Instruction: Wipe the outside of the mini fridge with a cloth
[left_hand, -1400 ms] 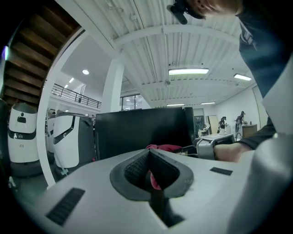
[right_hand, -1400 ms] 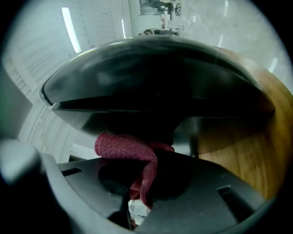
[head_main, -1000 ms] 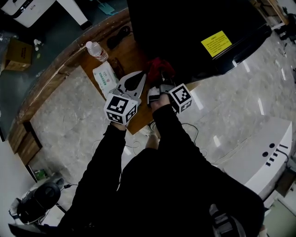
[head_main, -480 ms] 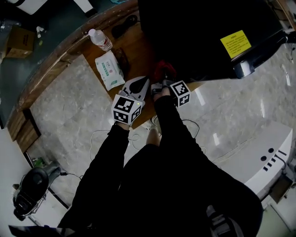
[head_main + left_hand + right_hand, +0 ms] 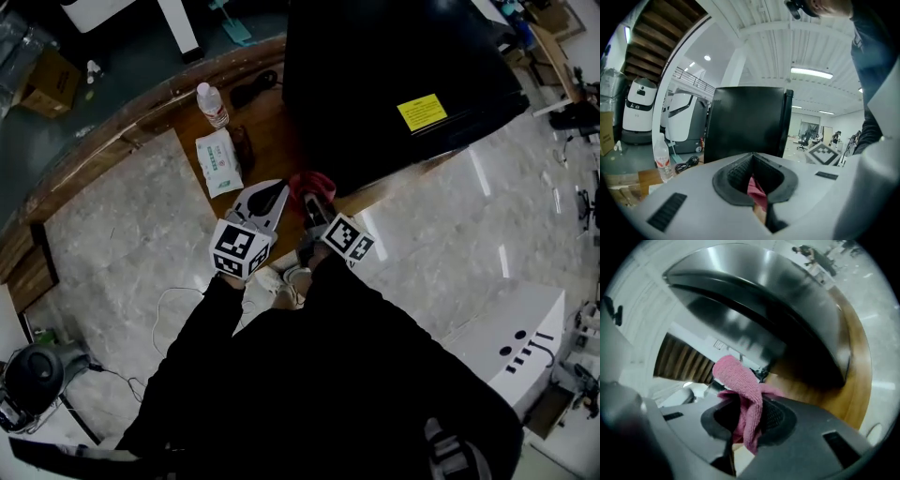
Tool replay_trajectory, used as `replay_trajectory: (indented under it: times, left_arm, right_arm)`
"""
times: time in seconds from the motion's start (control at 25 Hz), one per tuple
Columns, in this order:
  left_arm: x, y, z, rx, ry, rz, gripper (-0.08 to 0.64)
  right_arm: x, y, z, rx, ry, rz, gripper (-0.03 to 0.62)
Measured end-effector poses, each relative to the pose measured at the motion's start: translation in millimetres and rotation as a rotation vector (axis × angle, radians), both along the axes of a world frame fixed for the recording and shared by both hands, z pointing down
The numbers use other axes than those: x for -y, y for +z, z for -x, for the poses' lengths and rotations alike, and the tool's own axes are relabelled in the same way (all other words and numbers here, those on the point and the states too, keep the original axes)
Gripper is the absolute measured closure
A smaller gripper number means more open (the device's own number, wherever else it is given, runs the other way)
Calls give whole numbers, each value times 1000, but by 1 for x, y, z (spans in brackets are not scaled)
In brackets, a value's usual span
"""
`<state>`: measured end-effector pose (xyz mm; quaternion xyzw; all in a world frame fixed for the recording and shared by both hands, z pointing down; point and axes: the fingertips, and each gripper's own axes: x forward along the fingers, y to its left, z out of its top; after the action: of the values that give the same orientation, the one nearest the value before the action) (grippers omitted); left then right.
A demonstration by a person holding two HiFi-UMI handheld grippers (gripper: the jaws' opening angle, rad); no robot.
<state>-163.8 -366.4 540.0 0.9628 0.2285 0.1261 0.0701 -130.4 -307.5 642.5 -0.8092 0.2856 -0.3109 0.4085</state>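
CLOTH: pink cloth (image 5: pixel 740 380) looks soft, light and limp; best taken by a bunched middle, as the right gripper (image 5: pixel 749 420) does, its jaws clamped on it and a free fold left up for wiping | FRIDGE: black mini fridge (image 5: pixel 394 66) stands on the wooden counter (image 5: pixel 178 112), just ahead | LEFT: left gripper (image 5: pixel 753 157) jaws closed tip to tip, apparently on nothing, with pink showing through their gap

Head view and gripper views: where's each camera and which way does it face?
Head view: on the head, steeply down at mini fridge; sleeves, left gripper, right gripper show.
Left gripper view: on that gripper, facing the fridge; shut jaws show.
Right gripper view: on that gripper, facing the fridge up close; jaws clamp pink cloth.
Shared: all three show the fridge.
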Motion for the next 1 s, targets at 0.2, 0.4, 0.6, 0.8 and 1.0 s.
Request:
replay_trajectory:
  times: [0.2,0.4,0.6,0.8,1.0]
  left_arm:
    - [-31,-65,39,-93,46,-8,557]
    - [-83,-119,51,-173,95,5,557]
    - [-128,-150,46,-224,103,-4,557]
    - [-167,-168,24,-237,71,-25,557]
    - [-189,-179,4,-252,28,-60,557]
  right_arm:
    - [-47,-103,51,-231,-142,82,508]
    - [-97,-176,48,-518,-186,225,508]
    - [-134,-225,10,-659,-139,281,508]
    - [-148,-242,-33,-643,-201,226,506]
    - [-154,-245,-43,-634,-290,188,505]
